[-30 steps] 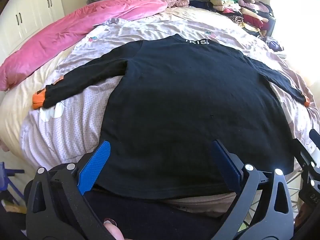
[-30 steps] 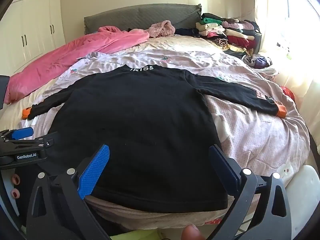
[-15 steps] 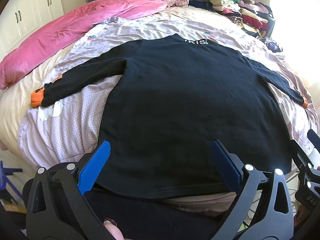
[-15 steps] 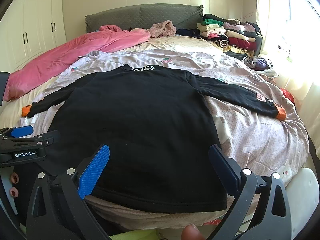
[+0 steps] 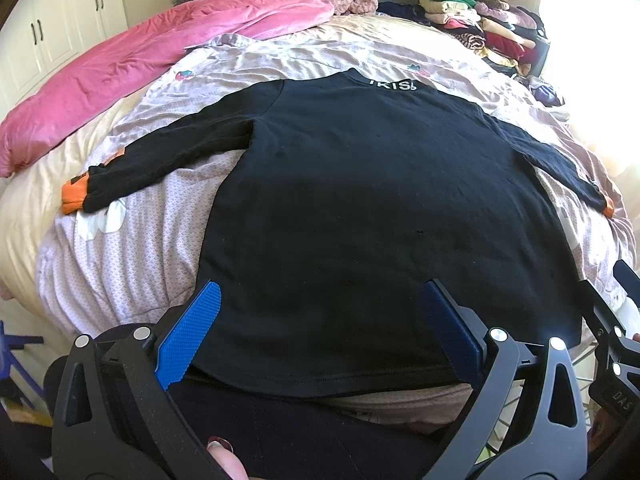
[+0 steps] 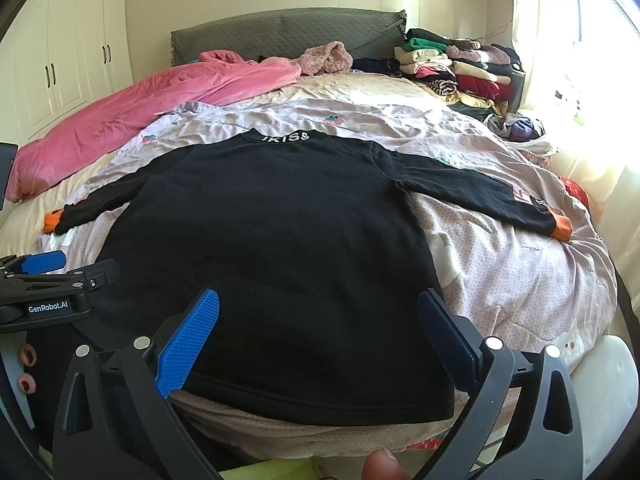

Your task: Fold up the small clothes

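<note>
Black long-sleeved top spread flat mid-frame, unfolded. Our left gripper and right gripper gape wide, holding nothing. Next: pinch 1 sleeve, fold inward.

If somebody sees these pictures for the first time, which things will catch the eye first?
First the black long-sleeved shirt, spread flat with both sleeves out on the near half of the bed. Then the pink duvet along the bed's left side, and the pile of folded clothes at the far right corner.
</note>
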Motion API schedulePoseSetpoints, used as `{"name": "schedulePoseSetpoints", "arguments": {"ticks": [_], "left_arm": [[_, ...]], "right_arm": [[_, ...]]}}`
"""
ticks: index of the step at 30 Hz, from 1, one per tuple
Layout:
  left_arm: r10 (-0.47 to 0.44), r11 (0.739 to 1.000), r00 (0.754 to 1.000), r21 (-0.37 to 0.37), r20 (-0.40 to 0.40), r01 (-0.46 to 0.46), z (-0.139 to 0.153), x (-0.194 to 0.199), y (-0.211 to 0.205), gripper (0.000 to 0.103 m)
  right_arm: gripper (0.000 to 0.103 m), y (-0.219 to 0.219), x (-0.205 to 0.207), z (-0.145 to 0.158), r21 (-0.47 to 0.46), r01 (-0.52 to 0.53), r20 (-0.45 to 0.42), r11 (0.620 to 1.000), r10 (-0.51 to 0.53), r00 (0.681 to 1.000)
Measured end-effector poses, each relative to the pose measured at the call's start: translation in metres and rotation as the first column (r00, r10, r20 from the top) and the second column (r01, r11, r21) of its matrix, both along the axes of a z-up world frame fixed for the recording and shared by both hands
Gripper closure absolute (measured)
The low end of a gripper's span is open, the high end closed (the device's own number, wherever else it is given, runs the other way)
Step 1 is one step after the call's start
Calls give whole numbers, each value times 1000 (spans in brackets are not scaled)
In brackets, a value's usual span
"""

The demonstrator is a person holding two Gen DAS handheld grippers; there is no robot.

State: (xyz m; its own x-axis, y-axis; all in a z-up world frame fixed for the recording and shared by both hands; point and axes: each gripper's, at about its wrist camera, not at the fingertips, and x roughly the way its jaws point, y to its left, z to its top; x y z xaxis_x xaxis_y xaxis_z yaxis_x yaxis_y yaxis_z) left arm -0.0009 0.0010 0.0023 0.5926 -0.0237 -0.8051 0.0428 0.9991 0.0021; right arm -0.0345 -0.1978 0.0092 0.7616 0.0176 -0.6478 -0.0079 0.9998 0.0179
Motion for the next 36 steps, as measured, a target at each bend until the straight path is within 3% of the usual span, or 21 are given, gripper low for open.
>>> {"name": "schedulePoseSetpoints", "arguments": {"ticks": [25, 36], "left_arm": [[-2, 1000, 1000, -8, 3, 2, 0, -2, -3, 9], [-12, 999, 1000, -33, -23, 12, -4, 16, -1, 9]], "right_arm": [[4, -1, 1, 2, 15, 12, 6, 1000, -12, 1000], [4, -10, 14, 2, 28, 26, -4, 999, -26, 1000]]}}
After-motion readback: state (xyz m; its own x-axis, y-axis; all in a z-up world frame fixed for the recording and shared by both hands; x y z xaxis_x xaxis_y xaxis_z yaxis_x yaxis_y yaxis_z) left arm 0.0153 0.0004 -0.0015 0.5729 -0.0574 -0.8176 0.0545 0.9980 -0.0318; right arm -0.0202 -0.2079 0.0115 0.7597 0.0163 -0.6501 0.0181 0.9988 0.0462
